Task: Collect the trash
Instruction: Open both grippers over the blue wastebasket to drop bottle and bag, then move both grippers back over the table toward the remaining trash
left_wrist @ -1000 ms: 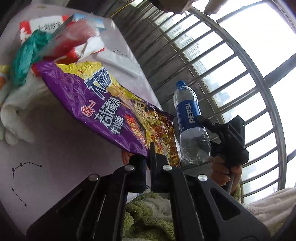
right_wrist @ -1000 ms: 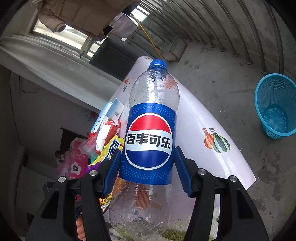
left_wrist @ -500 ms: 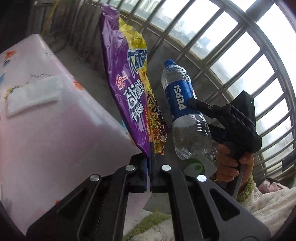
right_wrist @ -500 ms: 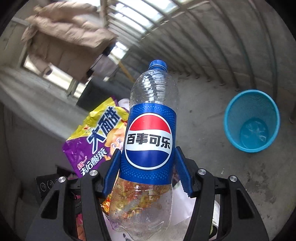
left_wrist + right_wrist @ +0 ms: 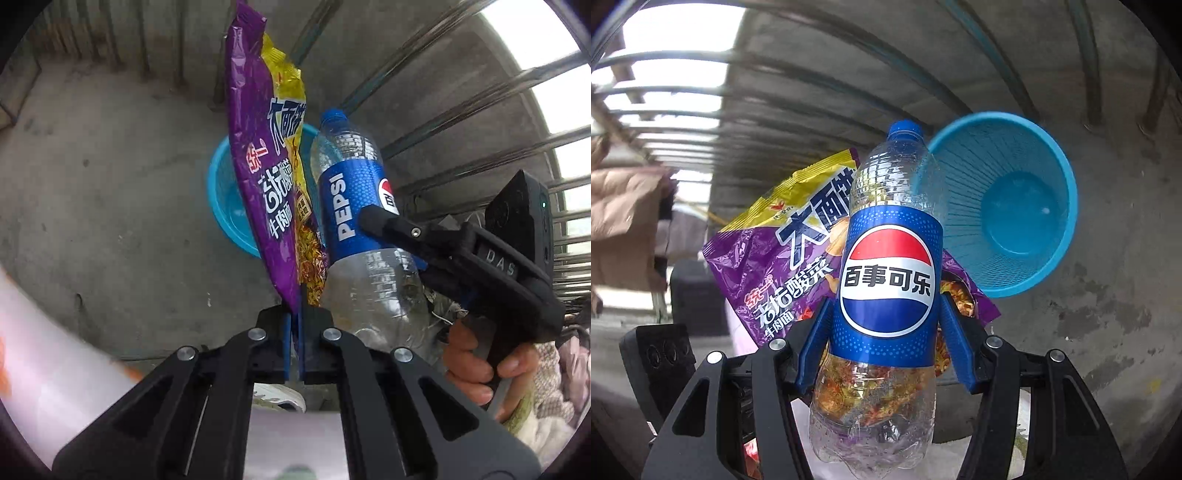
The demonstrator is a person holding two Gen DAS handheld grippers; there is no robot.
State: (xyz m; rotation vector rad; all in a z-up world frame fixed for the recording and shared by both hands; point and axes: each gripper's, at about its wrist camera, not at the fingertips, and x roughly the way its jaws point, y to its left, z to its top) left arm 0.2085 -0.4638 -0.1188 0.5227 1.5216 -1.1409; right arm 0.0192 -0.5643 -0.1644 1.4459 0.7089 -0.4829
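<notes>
My left gripper (image 5: 294, 314) is shut on the lower edge of a purple and yellow noodle wrapper (image 5: 264, 177), which stands up in front of it. Behind the wrapper, on the concrete floor, sits a blue plastic trash basket (image 5: 225, 206), partly hidden. My right gripper (image 5: 884, 332) is shut on an empty clear Pepsi bottle (image 5: 886, 280), blue pads pressed on both sides of its label. That bottle (image 5: 351, 206) appears in the left wrist view beside the wrapper, in the right gripper (image 5: 373, 218). From the right wrist view the wrapper (image 5: 783, 254) is left of the bottle and the basket (image 5: 1008, 206) lies open beyond it.
A white table edge (image 5: 48, 354) curves along the lower left. Metal window bars (image 5: 461, 110) and a grey wall run behind the basket. A person's hand (image 5: 476, 365) grips the right tool's handle. A beige coat (image 5: 620, 218) hangs at the left. A white shoe (image 5: 279, 398) is below.
Both grippers swung off the table and downward over the floor, carrying wrapper and bottle. The blue basket has come close and large in both views; the table's clutter is gone from sight.
</notes>
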